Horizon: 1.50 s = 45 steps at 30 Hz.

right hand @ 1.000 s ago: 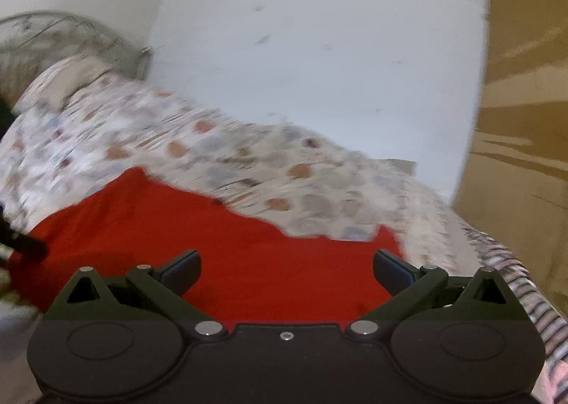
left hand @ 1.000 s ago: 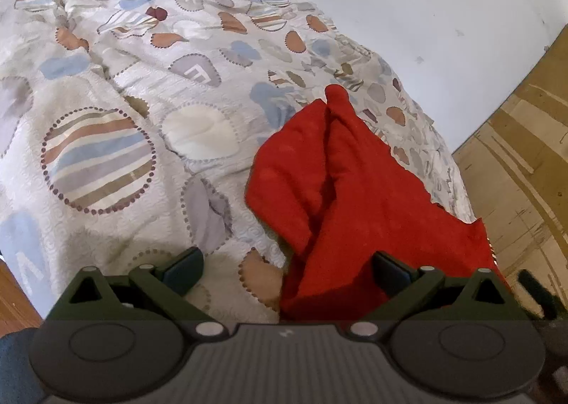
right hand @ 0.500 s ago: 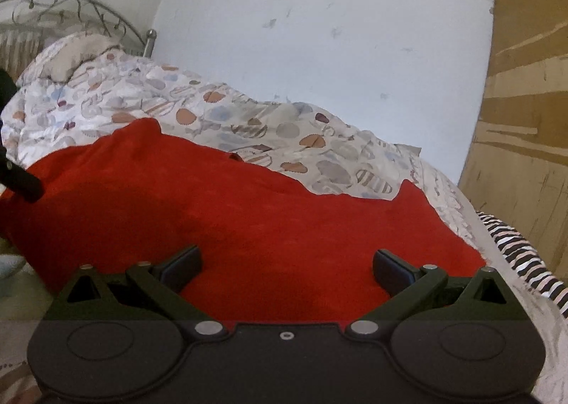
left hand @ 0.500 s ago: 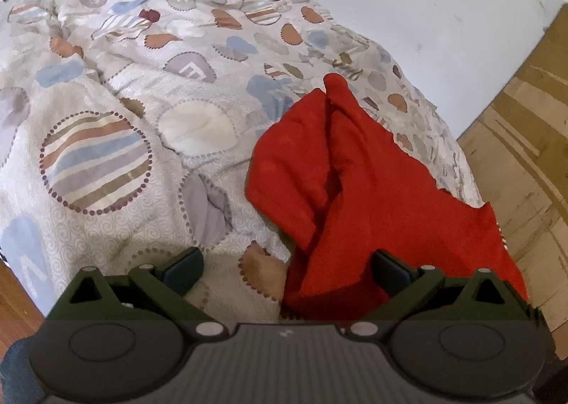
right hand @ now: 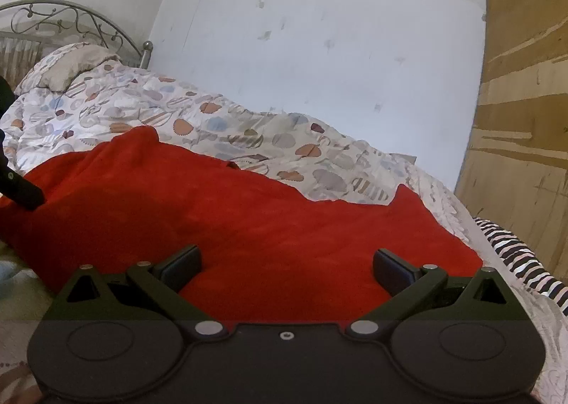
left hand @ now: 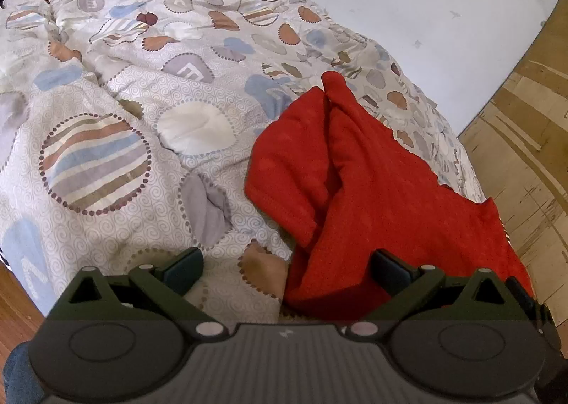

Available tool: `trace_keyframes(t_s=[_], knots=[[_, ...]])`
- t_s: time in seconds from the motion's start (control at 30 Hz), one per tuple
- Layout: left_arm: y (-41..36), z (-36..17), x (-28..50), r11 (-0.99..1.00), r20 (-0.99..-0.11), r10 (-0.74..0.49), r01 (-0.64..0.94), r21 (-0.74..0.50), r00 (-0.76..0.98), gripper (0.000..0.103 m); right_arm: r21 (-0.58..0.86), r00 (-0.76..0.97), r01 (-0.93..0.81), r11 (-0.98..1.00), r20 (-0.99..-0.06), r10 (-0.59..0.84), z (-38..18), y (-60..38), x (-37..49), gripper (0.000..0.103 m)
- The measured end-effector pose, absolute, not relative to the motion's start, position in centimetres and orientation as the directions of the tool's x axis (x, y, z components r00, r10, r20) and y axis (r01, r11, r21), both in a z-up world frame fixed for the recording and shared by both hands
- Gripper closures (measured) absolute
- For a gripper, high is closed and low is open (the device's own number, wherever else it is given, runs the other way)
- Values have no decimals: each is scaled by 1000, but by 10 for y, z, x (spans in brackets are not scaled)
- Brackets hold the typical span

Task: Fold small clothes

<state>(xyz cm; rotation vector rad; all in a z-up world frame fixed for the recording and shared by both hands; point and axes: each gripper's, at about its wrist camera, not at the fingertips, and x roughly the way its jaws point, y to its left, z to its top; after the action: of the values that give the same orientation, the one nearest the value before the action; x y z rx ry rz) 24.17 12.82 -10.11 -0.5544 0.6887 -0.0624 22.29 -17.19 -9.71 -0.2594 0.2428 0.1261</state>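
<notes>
A red fleece garment (left hand: 358, 184) lies rumpled on the patterned bedspread (left hand: 142, 113), near the bed's right edge, with a fold running up its middle. My left gripper (left hand: 285, 269) is open and empty, held just above the garment's near left edge. In the right wrist view the same garment (right hand: 248, 219) spreads wide and low in front. My right gripper (right hand: 285, 267) is open and empty, hovering over the garment's near edge. Part of the left gripper (right hand: 17, 187) shows at the far left there.
A white wall (right hand: 319, 49) runs behind the bed. A brown wooden panel (right hand: 525, 102) stands at the right. A metal headboard (right hand: 71, 17) and a pillow (right hand: 67, 67) are at the far left. A striped cloth (right hand: 514, 255) lies by the bed's right edge.
The right gripper has steadied and come lower and closer over the red garment, which now fills more of its view. The left gripper has shifted slightly. Both stay open.
</notes>
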Motion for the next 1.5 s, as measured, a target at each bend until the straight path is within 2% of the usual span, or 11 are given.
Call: trace_keyframes(t_s=[0.27, 0.47, 0.6, 0.73, 0.97, 1.1, 1.2, 1.4, 1.5], knots=[[146, -81, 239, 819, -523, -239, -120, -562, 818, 0, -237, 964, -153, 959, -251, 92, -98, -172, 222, 1], [146, -53, 268, 887, -455, -219, -18, -461, 863, 0, -237, 966, -148, 960, -243, 89, -96, -172, 222, 1], [139, -59, 311, 911, -515, -300, 80, -405, 803, 0, -238, 967, -145, 960, -238, 87, -96, -172, 222, 0], [136, -78, 330, 928, -624, -293, 57, -369, 724, 1, -239, 968, -144, 960, -237, 86, -96, -171, 221, 0], [156, -98, 309, 834, -570, -447, 90, -544, 690, 1, -238, 969, -143, 961, -231, 87, -97, -171, 222, 0], [157, -98, 296, 804, -565, -499, 109, -584, 656, 1, -239, 969, -142, 961, -231, 85, -97, -171, 221, 0], [160, -102, 284, 731, -533, -571, 91, -677, 625, 1, -240, 969, -141, 961, -230, 85, -98, -171, 221, 1], [164, -110, 271, 615, -461, -612, 20, -788, 643, 1, -239, 969, -142, 961, -230, 85, -97, -171, 221, 0], [165, -121, 279, 606, -470, -593, -22, -795, 654, 1, -240, 970, -141, 961, -228, 85, -98, -172, 221, 0]])
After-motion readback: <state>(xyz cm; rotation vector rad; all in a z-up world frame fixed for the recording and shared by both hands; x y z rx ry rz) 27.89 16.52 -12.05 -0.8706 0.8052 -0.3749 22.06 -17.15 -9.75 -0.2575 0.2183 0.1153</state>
